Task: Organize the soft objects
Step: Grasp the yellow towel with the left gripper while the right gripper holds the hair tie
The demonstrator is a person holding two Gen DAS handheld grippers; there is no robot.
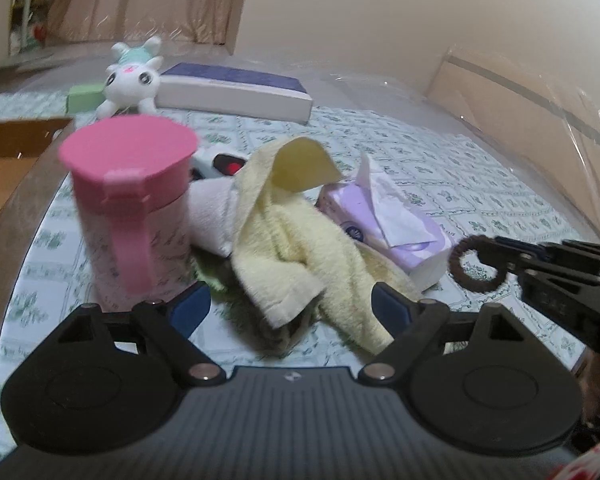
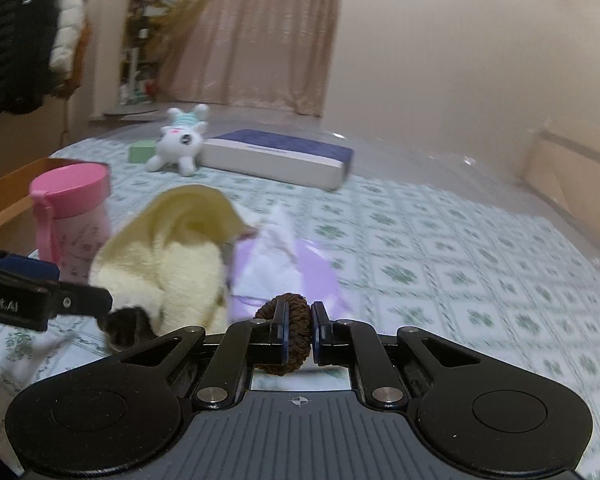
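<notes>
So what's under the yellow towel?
A white cloth pokes out beside the pink bottle; something dark shows under the yellow towel at its near edge. The rest is covered.

One towel point(image 1: 296, 240), one scrunchie point(image 2: 286, 336), one plush point(image 1: 130, 76)

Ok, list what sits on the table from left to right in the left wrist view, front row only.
Pink bottle → yellow towel → purple tissue pack → brown hair tie, pinched in the right gripper.
</notes>
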